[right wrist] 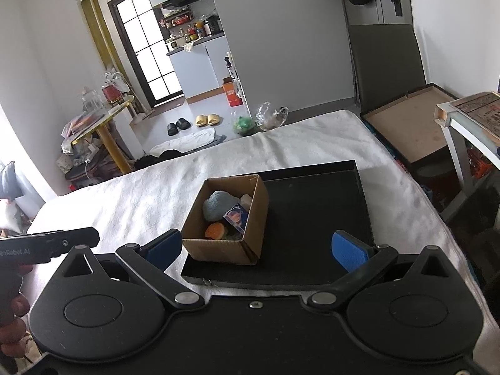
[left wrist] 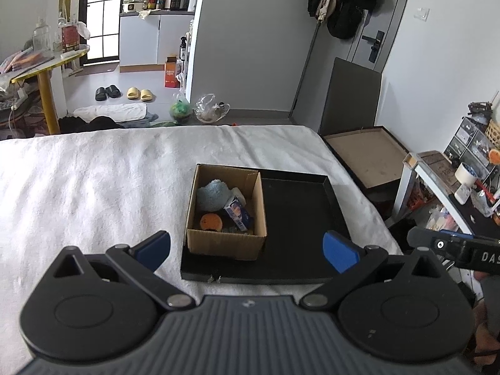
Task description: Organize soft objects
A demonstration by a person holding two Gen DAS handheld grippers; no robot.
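A brown cardboard box stands in the left part of a shallow black tray on a white-covered bed. Inside the box lie a light blue fluffy cloth, an orange round soft thing and a small blue printed packet. My left gripper is open and empty, held just before the tray's near edge. My right gripper is open and empty, also before the tray's near edge. Each gripper's body shows at the edge of the other's view.
The white bed cover spreads left of the tray. A brown board and a cluttered desk stand right of the bed. Slippers, plastic bags and a small yellow table are on the floor beyond.
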